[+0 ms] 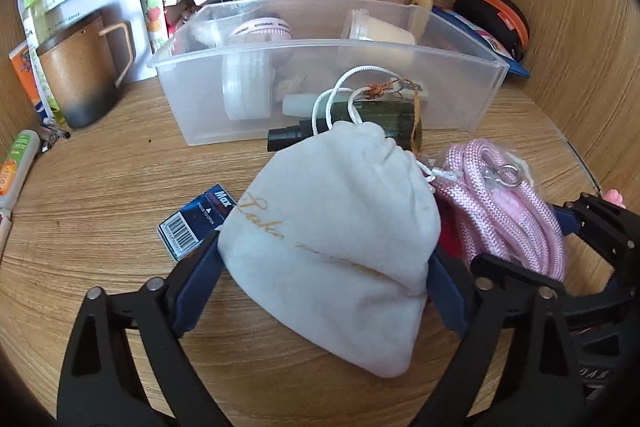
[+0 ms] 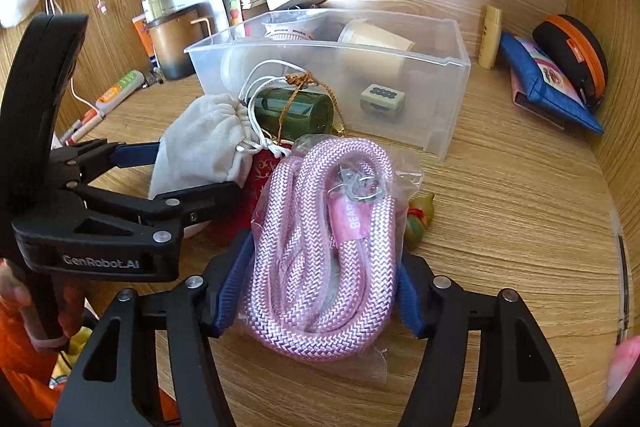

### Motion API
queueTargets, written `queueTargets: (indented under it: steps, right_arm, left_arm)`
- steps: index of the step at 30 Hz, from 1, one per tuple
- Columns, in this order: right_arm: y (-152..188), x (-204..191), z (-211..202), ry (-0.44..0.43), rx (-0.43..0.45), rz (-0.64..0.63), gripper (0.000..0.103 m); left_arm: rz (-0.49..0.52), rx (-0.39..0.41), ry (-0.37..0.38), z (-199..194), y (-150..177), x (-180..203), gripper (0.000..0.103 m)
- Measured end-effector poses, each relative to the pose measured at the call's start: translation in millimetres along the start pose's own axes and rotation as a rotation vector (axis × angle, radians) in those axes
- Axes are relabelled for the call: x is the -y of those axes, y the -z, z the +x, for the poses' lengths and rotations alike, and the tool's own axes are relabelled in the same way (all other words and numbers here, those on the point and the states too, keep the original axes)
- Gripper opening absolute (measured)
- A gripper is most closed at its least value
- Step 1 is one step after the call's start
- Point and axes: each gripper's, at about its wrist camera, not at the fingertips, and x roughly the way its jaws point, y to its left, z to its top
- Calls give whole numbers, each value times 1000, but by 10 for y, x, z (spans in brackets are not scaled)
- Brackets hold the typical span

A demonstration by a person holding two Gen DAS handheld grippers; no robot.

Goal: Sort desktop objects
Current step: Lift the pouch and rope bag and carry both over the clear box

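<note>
A white drawstring pouch (image 1: 332,267) with gold lettering lies on the wooden desk, between the blue pads of my left gripper (image 1: 324,251), which press on its two sides. Beside it on the right lies a coiled pink rope (image 2: 320,247) in a clear bag. My right gripper (image 2: 323,251) has its pads against both flanks of the coil. In the right wrist view the left gripper (image 2: 196,167) straddles the pouch (image 2: 200,143) from the left. A clear plastic bin (image 1: 328,61) stands just behind, with a green bottle (image 1: 384,115) lying in front of it.
The bin (image 2: 452,115) holds cups, tape rolls and a small tile (image 2: 382,98). A brown mug (image 1: 80,67) and papers stand at the left. A blue staple box (image 1: 196,223), a red pouch (image 2: 264,171) and a small gourd toy (image 2: 420,223) lie nearby. At the right are a blue wallet (image 2: 548,83) and a black-orange case (image 2: 572,55).
</note>
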Motion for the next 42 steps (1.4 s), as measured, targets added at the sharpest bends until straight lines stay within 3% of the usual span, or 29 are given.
queueTargets:
  steps: [8, 18, 42]
  right_arm:
    - [-45, 134, -16, -52, 2, 53, 52]
    - [-202, 82, -171, -38, 53, 36, 48]
    - [-545, -22, -575, -10, 181, -17, 48]
  left_arm:
    - [-47, 29, 81, -108, -23, -112, 85]
    - [-52, 111, 76, -371, -115, -197, 85]
    - [-86, 215, 58, -746, -311, -430, 85]
